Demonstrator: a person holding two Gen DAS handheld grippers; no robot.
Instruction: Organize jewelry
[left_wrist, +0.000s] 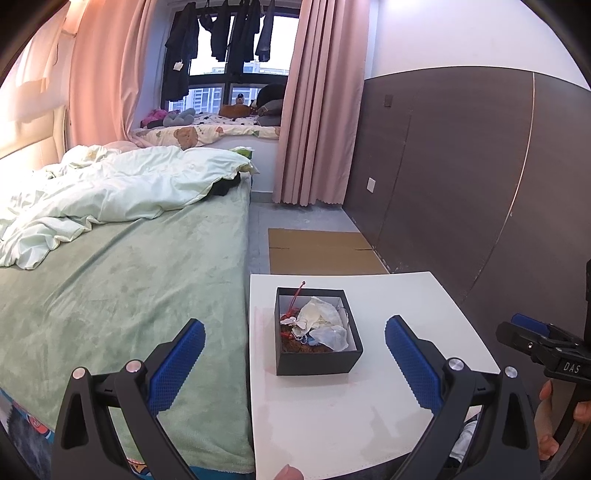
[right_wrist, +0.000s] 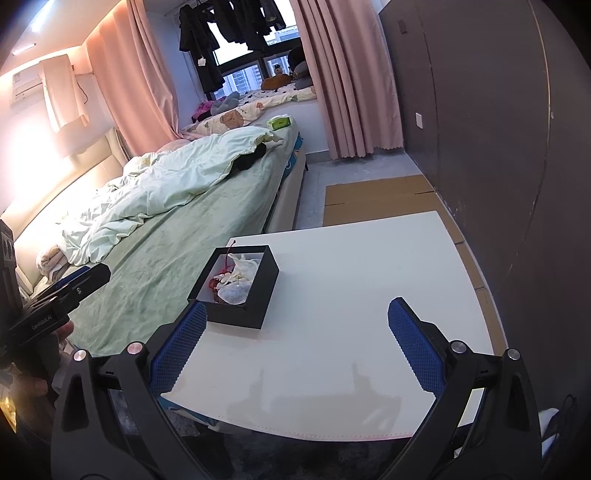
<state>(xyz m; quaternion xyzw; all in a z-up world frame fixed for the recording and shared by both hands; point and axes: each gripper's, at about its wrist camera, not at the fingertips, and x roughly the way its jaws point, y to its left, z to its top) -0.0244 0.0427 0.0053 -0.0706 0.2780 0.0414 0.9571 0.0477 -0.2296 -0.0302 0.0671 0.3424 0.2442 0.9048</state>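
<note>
Left wrist view: your left gripper hangs above the near part of the white table, its blue pads spread wide, with the black box framed between them and nothing held.
Box: an open, lidless black box with a pale inner lining, standing on the left half of the table, near the edge that runs along the bed.
Box contents: crumpled white pouches fill most of it; a red cord rises at the far left corner and pokes above the rim; a small beaded piece lies near the front. The pieces are tangled, so you cannot tell them apart one by one.
Cord direction: its long axis runs from the box floor up and away from you, tip toward the window.
Right wrist view: your right gripper is also spread wide and empty, held over the near table edge; the left pad sits just before the near corner of the box, though contact cannot be judged.
Hands: your right hand grips its handle at the right edge of the left wrist view; the left gripper's body shows at the left edge of the right wrist view.
Floor: flattened cardboard lies beyond the table, along the dark wall.
</note>
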